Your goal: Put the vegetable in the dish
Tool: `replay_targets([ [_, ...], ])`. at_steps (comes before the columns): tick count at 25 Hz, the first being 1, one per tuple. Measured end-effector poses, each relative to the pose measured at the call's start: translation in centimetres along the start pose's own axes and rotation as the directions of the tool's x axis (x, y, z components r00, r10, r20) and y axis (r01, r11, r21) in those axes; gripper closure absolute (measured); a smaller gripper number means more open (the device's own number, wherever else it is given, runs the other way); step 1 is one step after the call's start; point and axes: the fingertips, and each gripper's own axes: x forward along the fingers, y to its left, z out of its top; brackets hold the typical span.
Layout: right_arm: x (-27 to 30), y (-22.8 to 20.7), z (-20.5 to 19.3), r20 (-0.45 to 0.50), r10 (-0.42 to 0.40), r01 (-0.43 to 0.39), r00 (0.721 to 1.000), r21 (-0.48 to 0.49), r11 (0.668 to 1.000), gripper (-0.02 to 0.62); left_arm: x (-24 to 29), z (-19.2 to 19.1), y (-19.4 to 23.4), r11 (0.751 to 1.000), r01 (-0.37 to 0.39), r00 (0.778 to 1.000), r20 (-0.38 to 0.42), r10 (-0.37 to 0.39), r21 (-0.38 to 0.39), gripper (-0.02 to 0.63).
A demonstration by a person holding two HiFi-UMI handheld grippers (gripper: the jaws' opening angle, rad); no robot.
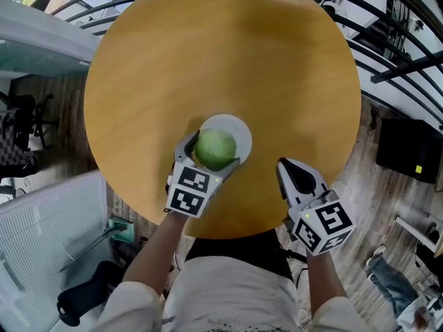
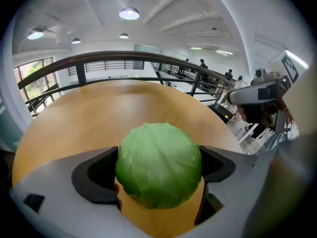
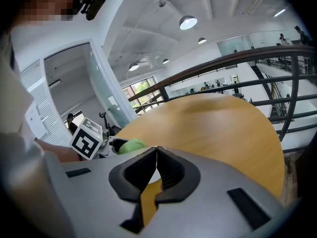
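Observation:
A round green cabbage [image 1: 215, 148] is held between the jaws of my left gripper [image 1: 210, 156], which is shut on it. It hangs over the near part of a small white dish [image 1: 235, 130] on the round wooden table [image 1: 221, 61]. In the left gripper view the cabbage [image 2: 159, 163] fills the gap between both jaws and hides the dish. My right gripper [image 1: 292, 171] is shut and empty, apart to the right near the table's front edge. From the right gripper view [image 3: 156, 166] the cabbage [image 3: 128, 146] shows at the left, beside the left gripper's marker cube [image 3: 89, 138].
The table stands on a mezzanine with dark railings [image 1: 387, 40] behind and to the right. A white slatted panel [image 1: 48, 234] stands at the lower left. The person's body is close against the table's front edge.

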Motion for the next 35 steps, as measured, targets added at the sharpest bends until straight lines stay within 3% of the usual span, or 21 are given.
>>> replay_targets([
  [14,0.3,-0.9,-0.9,-0.018,-0.001,0.002,1.0,0.026,1.0,0.57,3.9,-1.6,0.4,0.998,0.025,0.994,-0.105,-0.019,0.058,0.117],
  [35,0.4,-2.0,-1.7,-0.021,0.002,-0.001,1.0,0.057,0.998,0.571,5.9,-2.1,0.2,0.994,0.03,0.989,-0.15,-0.014,0.107,0.117],
])
